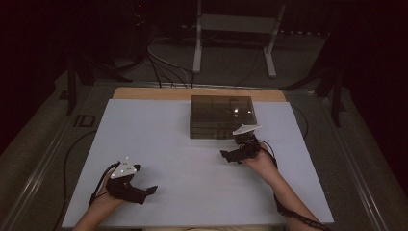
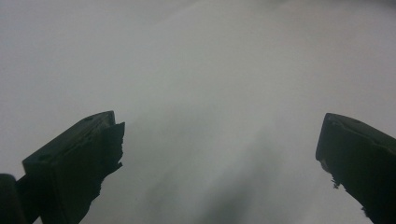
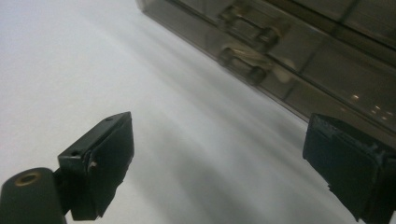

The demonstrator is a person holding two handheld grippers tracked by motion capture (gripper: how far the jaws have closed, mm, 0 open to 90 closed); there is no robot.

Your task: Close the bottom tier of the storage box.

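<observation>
One smoked, see-through box (image 1: 221, 116) is seen toward the far side of the counter (image 1: 159, 144), lid down, with two latches (image 3: 247, 42) showing on its near front wall in the right gripper view. The right tongs (image 1: 230, 156) are held low just in front of that wall, released, jaws wide and nothing between them. The left tongs (image 1: 146, 192) are kept well apart from the box, near the counter's front edge, likewise released and empty above bare white surface.

The step in hand is judged to be an approach to the latches. It would be done well if the right tongs were turned square to the front wall, since the wall is now met at a slant, and if one jaw tip were set under a single latch rather than across both. The box is light-looking and might slide back when pushed, so it should be steadied by the left tongs on the lid or side before any latch is pried.

Counted: one box, two latches seen, two tongs, one counter.
</observation>
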